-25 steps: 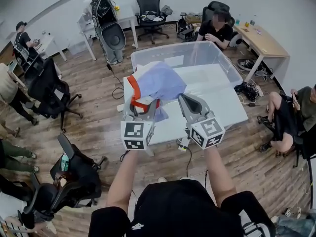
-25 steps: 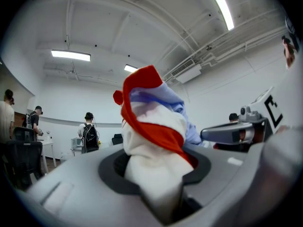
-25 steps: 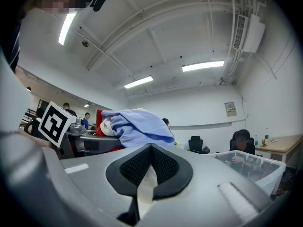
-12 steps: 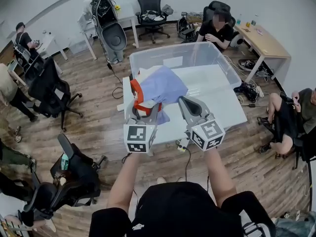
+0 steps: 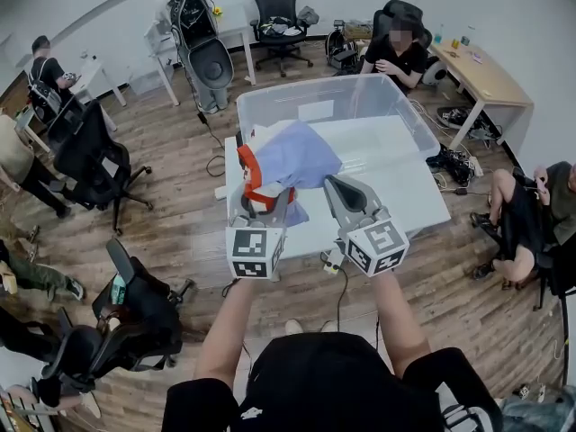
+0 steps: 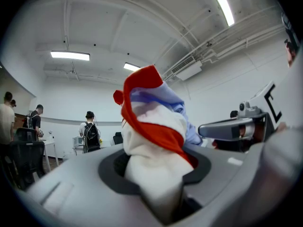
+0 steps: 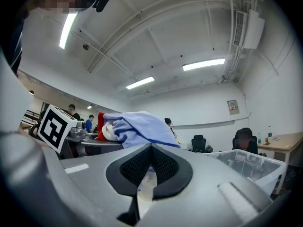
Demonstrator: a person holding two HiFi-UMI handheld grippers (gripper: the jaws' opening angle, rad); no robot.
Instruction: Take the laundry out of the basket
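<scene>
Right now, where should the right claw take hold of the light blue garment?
Probably grip the light blue garment by its loose right edge, coming from the right: it drapes free toward the right claw, while the left claw pinches the white-and-red cloth.

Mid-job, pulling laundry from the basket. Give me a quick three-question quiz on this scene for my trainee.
1. True or false: the left tongs are shut on the laundry.
2. The clear basket stands on: A) the floor, B) the white table, C) a chair.
3. Fill in: the white part of the laundry has ___ trim.
Key: 1 true; 2 B; 3 red.
</scene>
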